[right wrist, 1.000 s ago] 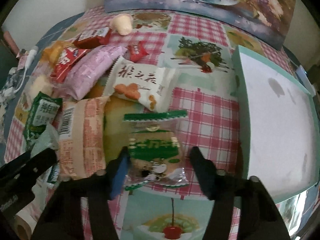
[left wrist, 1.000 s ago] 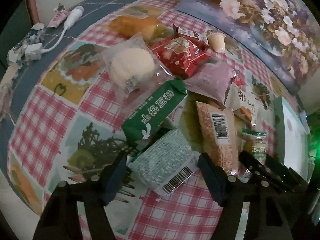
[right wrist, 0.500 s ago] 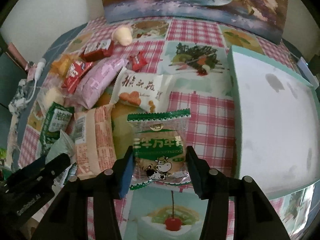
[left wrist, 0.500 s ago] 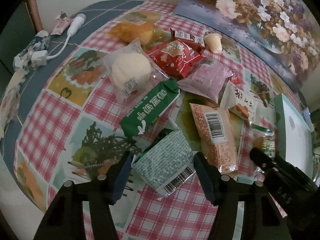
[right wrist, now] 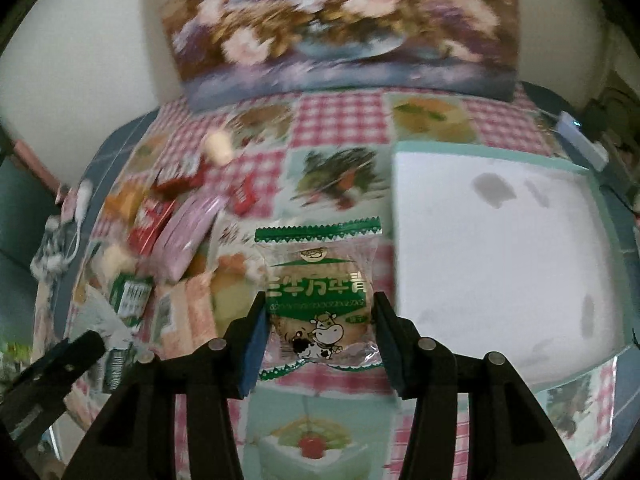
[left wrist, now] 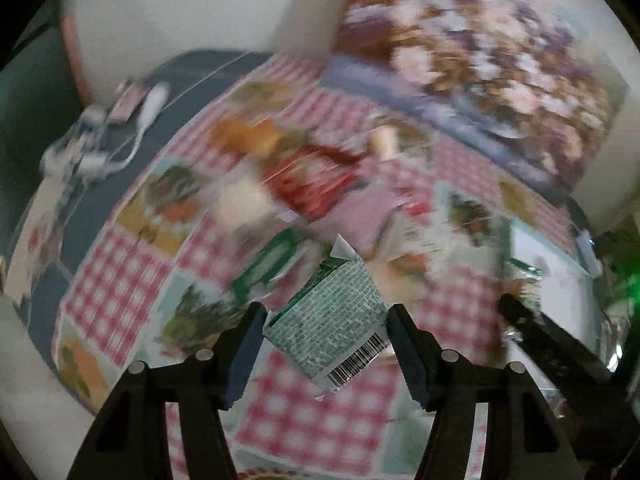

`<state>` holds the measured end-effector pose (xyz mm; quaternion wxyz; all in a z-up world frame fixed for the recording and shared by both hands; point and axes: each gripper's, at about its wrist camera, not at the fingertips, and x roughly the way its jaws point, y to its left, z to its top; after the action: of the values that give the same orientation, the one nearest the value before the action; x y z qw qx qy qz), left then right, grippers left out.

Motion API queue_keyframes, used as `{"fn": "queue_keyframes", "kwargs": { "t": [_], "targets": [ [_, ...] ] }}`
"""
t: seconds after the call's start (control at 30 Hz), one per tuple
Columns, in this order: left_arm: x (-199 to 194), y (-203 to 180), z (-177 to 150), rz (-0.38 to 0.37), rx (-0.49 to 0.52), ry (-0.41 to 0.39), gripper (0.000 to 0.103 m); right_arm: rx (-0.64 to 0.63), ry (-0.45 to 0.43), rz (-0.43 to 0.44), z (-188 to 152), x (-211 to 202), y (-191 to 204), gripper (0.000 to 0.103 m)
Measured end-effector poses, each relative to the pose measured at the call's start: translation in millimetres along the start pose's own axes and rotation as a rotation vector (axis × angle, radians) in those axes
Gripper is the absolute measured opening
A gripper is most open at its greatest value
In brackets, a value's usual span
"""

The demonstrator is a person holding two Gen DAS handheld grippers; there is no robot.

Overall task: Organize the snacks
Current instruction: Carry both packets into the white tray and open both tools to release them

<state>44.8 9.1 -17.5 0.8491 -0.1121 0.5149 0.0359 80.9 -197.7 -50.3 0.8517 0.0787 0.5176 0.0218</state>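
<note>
My left gripper (left wrist: 325, 320) is shut on a grey-green snack packet with a barcode (left wrist: 328, 300) and holds it tilted above the checked tablecloth (left wrist: 120, 280). My right gripper (right wrist: 320, 308) is shut on a clear packet with green print and a cartoon cow (right wrist: 318, 276), also raised off the table. Left of it lies the snack pile: a pink packet (right wrist: 188, 232), a red one (right wrist: 152, 220), a green one (right wrist: 130, 296) and an orange-pink one (right wrist: 188, 312). To the right sits a white tray with a teal rim (right wrist: 500, 248), nothing in it. The left wrist view is blurred.
A floral painting (right wrist: 340, 28) leans against the wall at the table's back. A white cable and plug (left wrist: 148, 108) lie at the far left on the blue table edge. A small cream jelly cup (right wrist: 218, 146) stands behind the pile.
Both grippers have risen and carried their packets up off the table. The left jaws closed in on the grey-green packet early on. The table looks further away in both views.
</note>
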Motion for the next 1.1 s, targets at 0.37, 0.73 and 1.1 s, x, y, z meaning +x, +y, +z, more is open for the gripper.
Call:
{"fn": "queue_keyframes", "kwargs": {
  "t": [0.37, 0.73, 1.1],
  "targets": [
    [22, -150, 34, -0.139, 0.218, 0.028, 0.066, 0.223, -0.066, -0.244, 24, -17, -106, 0.052],
    [73, -252, 46, -0.226, 0.279, 0.062, 0.068, 0.423, -0.045, -0.365, 28, -1, -204, 0.052],
    [94, -253, 46, -0.176, 0.276, 0.064, 0.102, 0.444, -0.016, -0.371, 17, 13, -218, 0.065]
  ]
}}
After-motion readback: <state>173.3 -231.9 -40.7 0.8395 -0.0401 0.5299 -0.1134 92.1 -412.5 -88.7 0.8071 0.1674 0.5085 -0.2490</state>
